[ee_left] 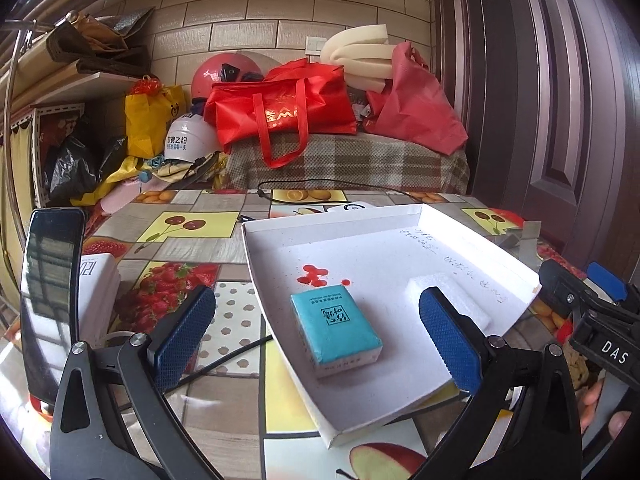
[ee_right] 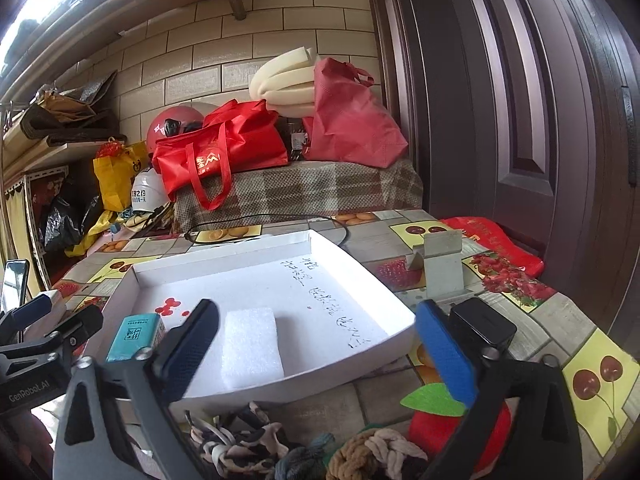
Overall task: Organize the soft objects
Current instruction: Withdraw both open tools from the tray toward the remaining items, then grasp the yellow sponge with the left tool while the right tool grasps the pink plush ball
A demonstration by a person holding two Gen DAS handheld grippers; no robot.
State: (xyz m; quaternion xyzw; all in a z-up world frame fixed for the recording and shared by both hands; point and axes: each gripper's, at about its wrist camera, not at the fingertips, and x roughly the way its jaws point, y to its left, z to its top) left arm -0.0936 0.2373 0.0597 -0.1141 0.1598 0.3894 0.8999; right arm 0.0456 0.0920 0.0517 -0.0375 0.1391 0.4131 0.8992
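**Both grippers empty at white tray**

White cardboard tray (ee_left: 400, 248) holds a teal tissue pack (ee_left: 336, 326) and, beside it, a white foam block (ee_right: 250, 346). Left gripper (ee_left: 316, 332) and right gripper (ee_right: 316, 344): jaws spread wide, nothing clamped. Knotted rope toys (ee_right: 304, 448) and a red felt apple (ee_right: 444, 424) lie just outside the tray's near rim.

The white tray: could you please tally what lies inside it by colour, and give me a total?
Teal: 1, the tissue pack
White: 1, the foam block
Total: 2 inside the white tray
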